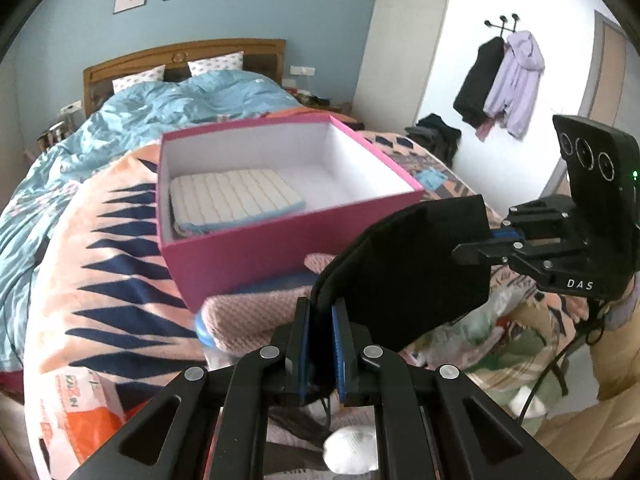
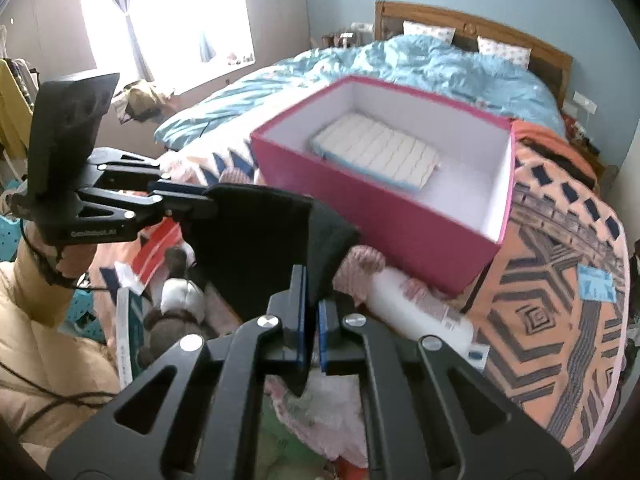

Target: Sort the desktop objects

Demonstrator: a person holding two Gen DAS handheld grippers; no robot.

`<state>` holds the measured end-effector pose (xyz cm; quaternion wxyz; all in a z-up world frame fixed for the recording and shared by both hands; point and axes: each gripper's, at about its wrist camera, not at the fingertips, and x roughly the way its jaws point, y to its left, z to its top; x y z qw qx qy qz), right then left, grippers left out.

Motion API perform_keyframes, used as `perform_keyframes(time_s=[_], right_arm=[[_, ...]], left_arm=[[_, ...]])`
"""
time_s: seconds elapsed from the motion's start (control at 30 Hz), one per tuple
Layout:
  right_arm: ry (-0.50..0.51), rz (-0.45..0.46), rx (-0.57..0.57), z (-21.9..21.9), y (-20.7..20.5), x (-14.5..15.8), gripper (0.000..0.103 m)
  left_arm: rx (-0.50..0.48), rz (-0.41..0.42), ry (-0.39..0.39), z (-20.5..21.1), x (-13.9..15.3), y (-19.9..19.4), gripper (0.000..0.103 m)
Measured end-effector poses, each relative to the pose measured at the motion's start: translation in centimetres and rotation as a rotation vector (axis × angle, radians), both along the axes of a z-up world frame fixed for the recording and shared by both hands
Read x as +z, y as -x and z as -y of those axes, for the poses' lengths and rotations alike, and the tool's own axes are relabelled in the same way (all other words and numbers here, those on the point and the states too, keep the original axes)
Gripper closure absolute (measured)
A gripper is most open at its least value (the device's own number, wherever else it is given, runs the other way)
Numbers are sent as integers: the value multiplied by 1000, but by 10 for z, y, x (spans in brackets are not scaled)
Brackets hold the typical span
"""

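A black cloth (image 1: 412,264) hangs stretched between my two grippers, in front of an open pink box (image 1: 256,248) on the patterned blanket. My left gripper (image 1: 322,320) is shut on one edge of the cloth. My right gripper (image 2: 312,300) is shut on the other edge; it also shows in the left wrist view (image 1: 480,248). In the right wrist view the black cloth (image 2: 256,240) spans from the left gripper (image 2: 204,200) to the right one. The pink box (image 2: 372,216) holds a folded white striped cloth (image 2: 380,152), which also shows in the left wrist view (image 1: 232,196).
A pink knitted item (image 1: 256,316) lies below the box, beside a white bottle (image 2: 424,308). Bags and soft items (image 2: 320,412) pile under the grippers. An orange patterned blanket (image 2: 560,280) covers the bed, with a blue duvet (image 1: 168,108) behind.
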<state>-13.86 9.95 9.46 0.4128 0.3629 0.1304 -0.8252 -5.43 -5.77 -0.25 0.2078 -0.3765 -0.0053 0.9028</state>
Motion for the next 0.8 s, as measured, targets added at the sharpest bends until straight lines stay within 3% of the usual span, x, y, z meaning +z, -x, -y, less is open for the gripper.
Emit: perform_keyframes(time_s=[0.8], right_arm=[[157, -127, 6, 14, 22, 57, 98]], left_arm=[[104, -146, 21, 21, 65, 29, 94]])
